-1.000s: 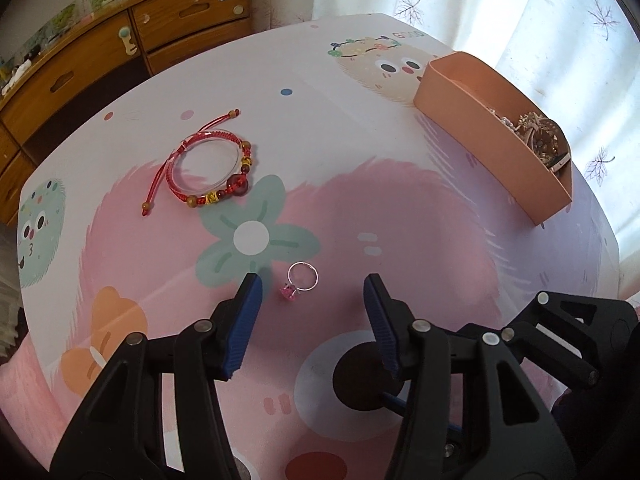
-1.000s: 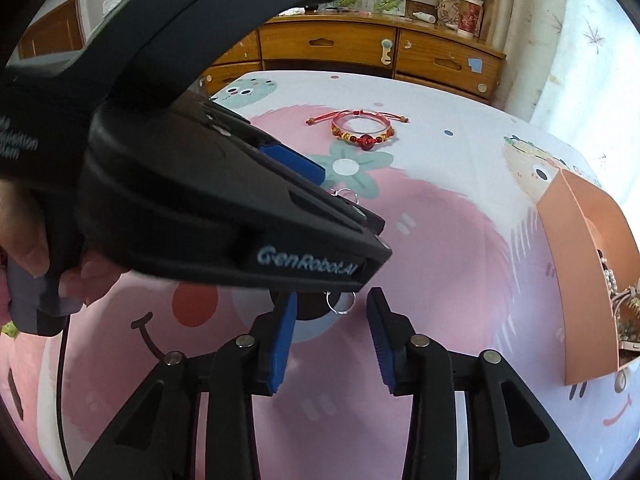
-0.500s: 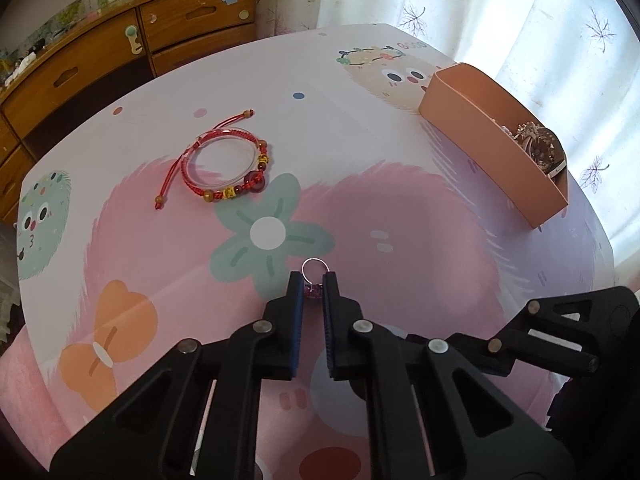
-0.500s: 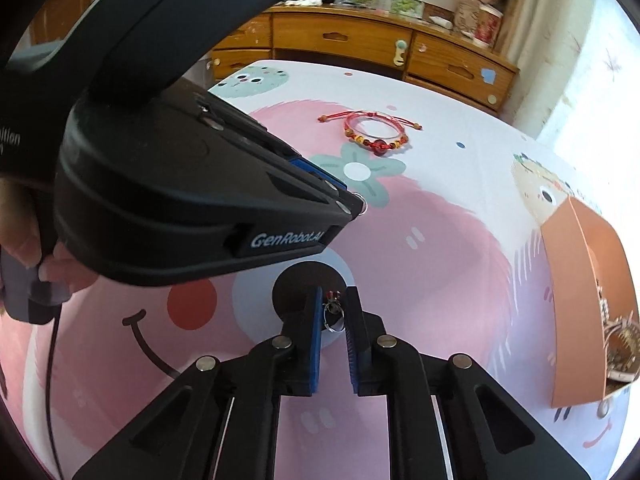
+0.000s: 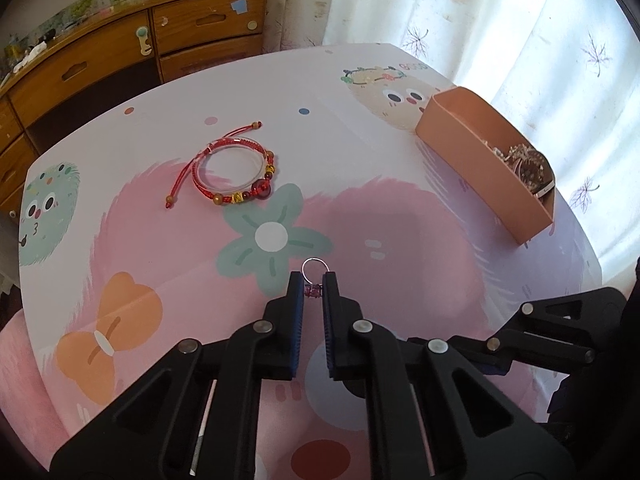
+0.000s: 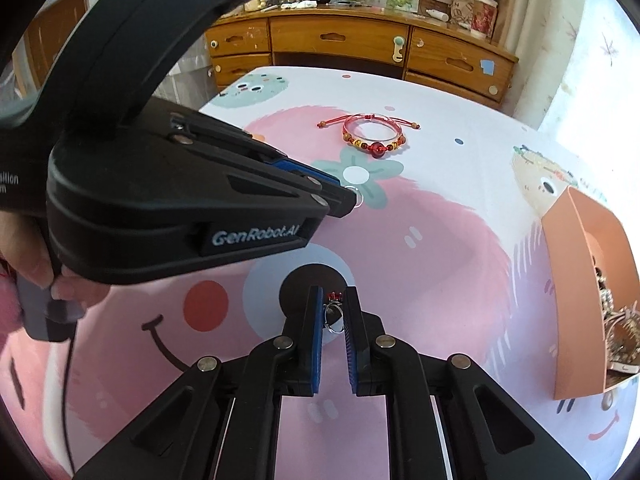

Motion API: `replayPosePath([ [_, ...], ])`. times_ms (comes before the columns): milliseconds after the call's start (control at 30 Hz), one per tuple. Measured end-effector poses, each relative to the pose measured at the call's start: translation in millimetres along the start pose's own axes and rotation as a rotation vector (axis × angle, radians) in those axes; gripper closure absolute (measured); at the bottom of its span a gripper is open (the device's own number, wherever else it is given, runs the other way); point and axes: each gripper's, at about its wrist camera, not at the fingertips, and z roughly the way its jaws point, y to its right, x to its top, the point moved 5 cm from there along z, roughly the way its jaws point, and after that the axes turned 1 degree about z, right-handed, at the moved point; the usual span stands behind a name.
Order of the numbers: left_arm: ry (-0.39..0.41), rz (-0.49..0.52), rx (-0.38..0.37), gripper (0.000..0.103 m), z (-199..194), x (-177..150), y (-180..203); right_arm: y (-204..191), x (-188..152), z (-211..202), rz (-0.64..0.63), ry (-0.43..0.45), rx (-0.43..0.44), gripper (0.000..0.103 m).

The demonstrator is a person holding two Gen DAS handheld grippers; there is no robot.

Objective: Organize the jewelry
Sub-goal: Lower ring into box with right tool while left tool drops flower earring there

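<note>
Now both tools are clamped: left tool (image 5: 313, 285) on pink-stone ring (image 5: 314, 276), right tool (image 6: 333, 305) on second ring (image 6: 333, 312); a second ago apart. Ready for orange box (image 5: 480, 168), far right.

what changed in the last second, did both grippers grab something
Yes. Both were open a second ago and have closed: the left gripper on the ring with the pink stone, the right gripper on the ring with the red stone. Both rings look lifted slightly. The red bracelet and orange box stayed put.
</note>
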Motion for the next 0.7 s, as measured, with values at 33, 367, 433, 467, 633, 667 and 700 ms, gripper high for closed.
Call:
replayPosePath([
  [33, 0.003, -0.007, 0.000, 0.096, -2.0, 1.0, -0.3, -0.3, -0.4, -5.0, 0.013, 0.006, 0.014, 0.093],
  [367, 0.140, -0.118, -0.059, 0.096, -44.1, 14.0, -0.6, 28.1, 12.7, -41.1, 0.174, 0.081, 0.160, 0.093],
  [433, 0.187, -0.135, -0.090, 0.096, -56.7, 18.9, 5.2, 38.5, 15.7, -52.3, 0.190, 0.110, 0.173, 0.093],
  [467, 0.199, -0.140, -0.093, 0.096, -60.5, 21.4, 7.4, 43.1, 15.9, -57.0, 0.194, 0.122, 0.177, 0.093],
  [633, 0.237, -0.143, -0.081, 0.096, -75.0, 37.4, 33.7, 74.7, 18.1, -88.4, 0.203, 0.173, 0.176, 0.093],
  [667, 0.242, -0.142, -0.081, 0.096, -76.4, 41.1, 40.5, 82.1, 17.8, -95.6, 0.205, 0.183, 0.180, 0.093],
  [700, 0.249, -0.140, -0.079, 0.096, -78.1, 45.1, 48.3, 89.2, 16.7, -103.7, 0.208, 0.190, 0.186, 0.093],
])
